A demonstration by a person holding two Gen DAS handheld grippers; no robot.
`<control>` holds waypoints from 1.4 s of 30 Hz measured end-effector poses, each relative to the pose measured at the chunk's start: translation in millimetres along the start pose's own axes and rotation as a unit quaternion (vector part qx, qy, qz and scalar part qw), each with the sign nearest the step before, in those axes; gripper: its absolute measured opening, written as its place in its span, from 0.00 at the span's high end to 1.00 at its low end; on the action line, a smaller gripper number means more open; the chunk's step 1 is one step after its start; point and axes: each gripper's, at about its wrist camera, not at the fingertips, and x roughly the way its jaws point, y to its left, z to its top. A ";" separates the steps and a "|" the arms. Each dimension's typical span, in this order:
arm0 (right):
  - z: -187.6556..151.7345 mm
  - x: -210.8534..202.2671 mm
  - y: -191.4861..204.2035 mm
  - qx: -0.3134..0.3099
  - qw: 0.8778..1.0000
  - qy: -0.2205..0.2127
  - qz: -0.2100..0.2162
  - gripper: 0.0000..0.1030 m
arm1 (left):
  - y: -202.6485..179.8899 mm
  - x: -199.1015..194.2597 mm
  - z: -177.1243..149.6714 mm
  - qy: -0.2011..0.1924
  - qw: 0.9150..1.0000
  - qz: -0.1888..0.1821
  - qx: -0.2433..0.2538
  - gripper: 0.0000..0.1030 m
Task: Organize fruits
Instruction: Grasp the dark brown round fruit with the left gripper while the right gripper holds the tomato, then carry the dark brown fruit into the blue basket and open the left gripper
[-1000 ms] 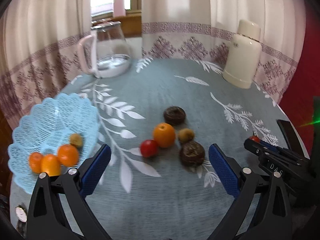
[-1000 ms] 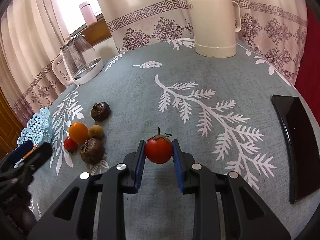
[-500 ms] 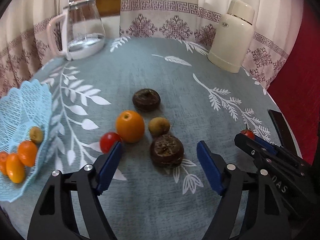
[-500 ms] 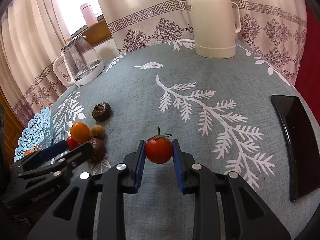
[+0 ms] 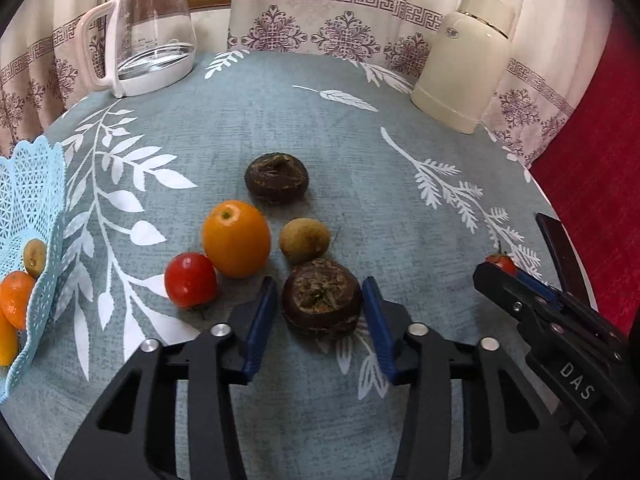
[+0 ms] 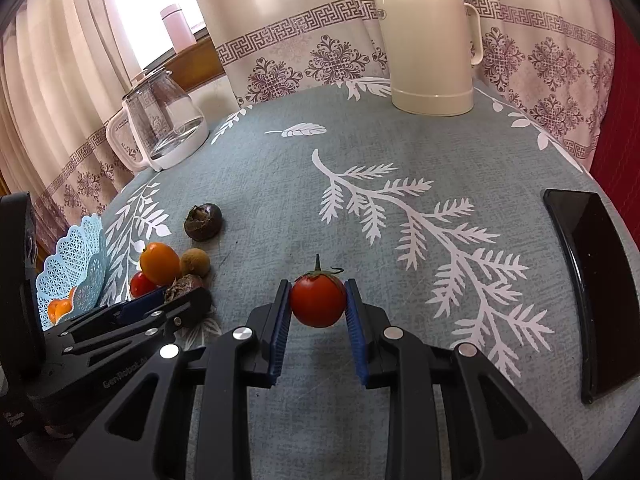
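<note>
My left gripper [image 5: 319, 294] is open but narrowed, its blue pads close on either side of a dark brown round fruit [image 5: 320, 310] that rests on the cloth. Just beyond lie a small tan fruit [image 5: 304, 240], an orange [image 5: 236, 238], a red tomato [image 5: 191, 279] and a second dark fruit [image 5: 276, 178]. The light blue lattice basket [image 5: 36, 184] at far left holds oranges [image 5: 14, 298] and a small tan fruit [image 5: 34, 258]. My right gripper [image 6: 318, 294] is shut on a stemmed red tomato [image 6: 318, 302], held just above the table.
A glass kettle [image 5: 148, 28] stands at the back left and a cream thermos [image 5: 468, 60] at the back right. A black phone [image 6: 588, 280] lies near the table's right edge. Curtains hang behind the round table.
My left gripper moved forward and right, away from the basket, to the near dark fruit, and its fingers narrowed around it. The right gripper kept still with its tomato.
</note>
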 end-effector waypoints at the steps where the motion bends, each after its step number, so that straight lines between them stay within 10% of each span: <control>1: 0.0 0.0 0.1 0.000 1.000 0.000 0.000 0.74 | -0.9 -0.6 -0.8 -0.001 1.000 -0.002 0.001 0.59; 19: 0.1 -4.4 1.9 -0.005 1.000 -0.010 0.007 0.74 | 0.3 -34.4 -7.1 -0.024 1.000 -0.002 0.000 0.59; 42: -1.9 -5.0 5.0 -0.015 1.000 -0.016 0.006 0.74 | 82.7 -101.0 8.4 -0.101 0.988 0.096 -0.069 0.59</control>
